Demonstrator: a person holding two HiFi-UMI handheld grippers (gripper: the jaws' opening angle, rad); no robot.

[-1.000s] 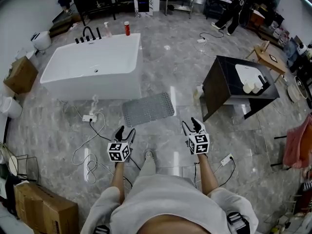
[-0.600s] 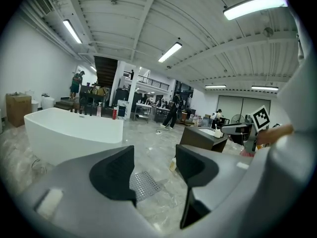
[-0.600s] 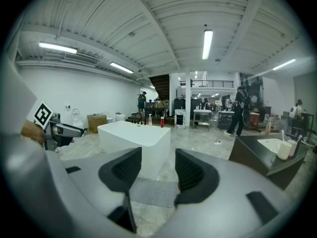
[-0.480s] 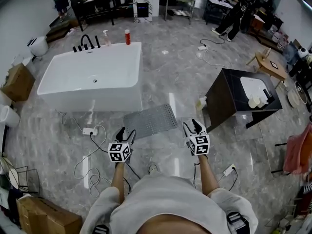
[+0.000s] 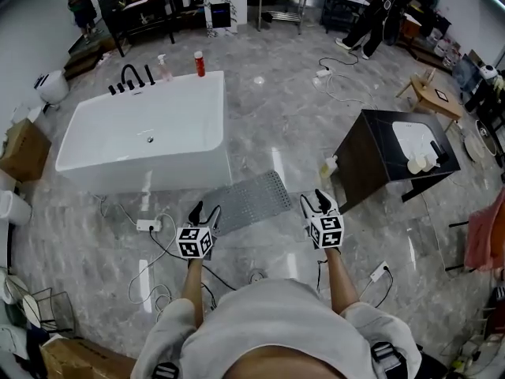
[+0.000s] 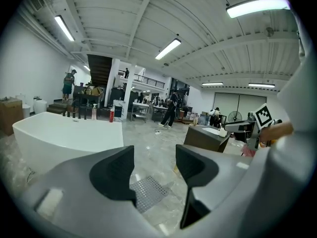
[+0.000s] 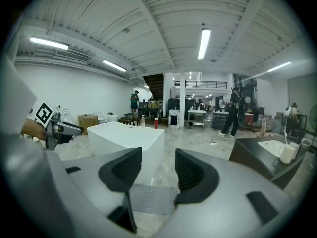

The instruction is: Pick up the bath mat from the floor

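A grey studded bath mat [image 5: 245,201] lies flat on the marble floor beside the white bathtub [image 5: 146,133]. My left gripper [image 5: 203,210] hovers just short of the mat's near left corner, jaws open and empty. My right gripper [image 5: 315,201] is held open to the right of the mat, also empty. Between the left jaws the mat [image 6: 149,192] shows on the floor ahead, and the right gripper view has the mat [image 7: 153,199] low between its jaws.
A dark vanity cabinet [image 5: 390,159] with a white basin stands right of the mat. A power strip and cables [image 5: 148,226] trail on the floor to the left. Another socket [image 5: 379,272] lies at the right. People stand at the far back.
Both grippers have moved forward toward the mat and the bathtub. The mat now sits right ahead of the left gripper. The jaws look unchanged.
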